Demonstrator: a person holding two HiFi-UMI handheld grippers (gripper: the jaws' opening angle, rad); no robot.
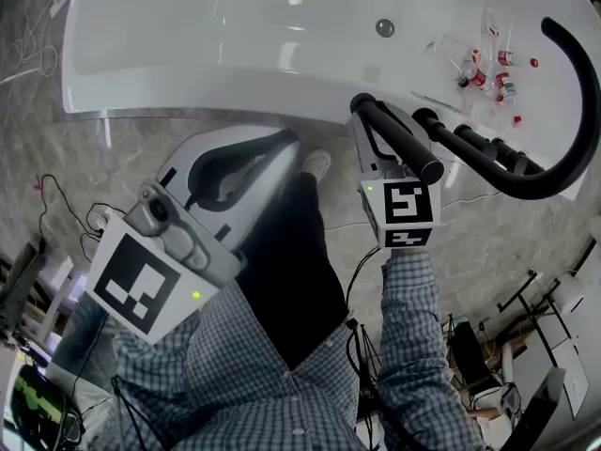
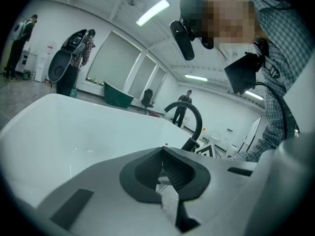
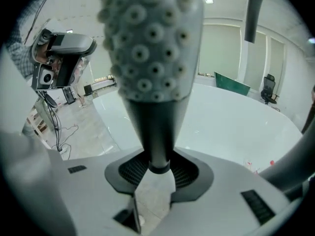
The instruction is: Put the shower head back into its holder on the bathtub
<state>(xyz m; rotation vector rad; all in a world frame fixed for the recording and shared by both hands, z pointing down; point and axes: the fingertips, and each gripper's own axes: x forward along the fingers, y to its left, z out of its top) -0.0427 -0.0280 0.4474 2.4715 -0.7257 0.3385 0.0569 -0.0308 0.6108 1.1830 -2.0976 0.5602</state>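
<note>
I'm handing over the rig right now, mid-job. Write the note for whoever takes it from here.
Left claw: shut, with nothing in it, over the floor just short of the white bathtub.
Right claw: shut on the dark handle of the black shower head with grey nubbed face, held up at the tub's near rim.
A row of black fittings sits on the rim beside the curved black spout. I can't tell from these views which one is the holder.
Done: the shower head is in grip.
Left: seat it in its holder, then open the right claw.
</note>
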